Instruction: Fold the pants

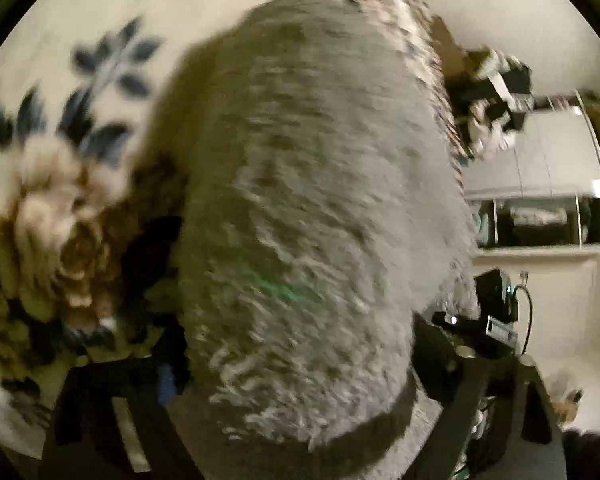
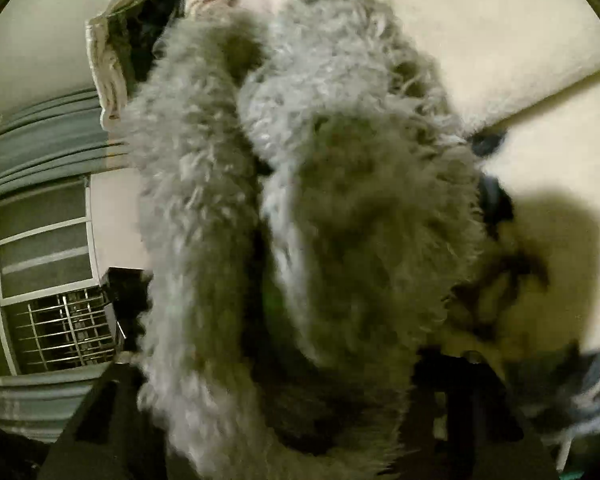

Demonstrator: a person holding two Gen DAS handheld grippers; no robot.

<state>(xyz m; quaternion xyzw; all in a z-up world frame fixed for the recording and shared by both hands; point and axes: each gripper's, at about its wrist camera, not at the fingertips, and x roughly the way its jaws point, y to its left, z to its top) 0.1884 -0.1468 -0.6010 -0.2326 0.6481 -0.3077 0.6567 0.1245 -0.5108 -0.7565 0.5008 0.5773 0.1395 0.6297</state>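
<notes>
Two grippers, both buried in the same grey fleece. Left gripper: its dark fingers stand far apart at the bottom of the left wrist view, and the fluffy grey pants fill the whole gap between them — whether the pads actually press on the cloth cannot be told, since blur and pile hide the contact. Right gripper: fingers likewise spread to either side of the fabric, narrower than the left, with the pants bunched in two thick rolls running up from the jaws; grip or no grip cannot be told here either.

Outward from the left gripper, the pants rise as one broad furry column through the centre of the frame. Behind them lies a cream bedspread printed with a large beige rose and dark blue leaves. To the right, a black device with a cable, and past it a mirrored wardrobe door.

Outward from the right gripper — a barred window and grey curtain at the left, hanging clothes above, and cream bedding at the right.
</notes>
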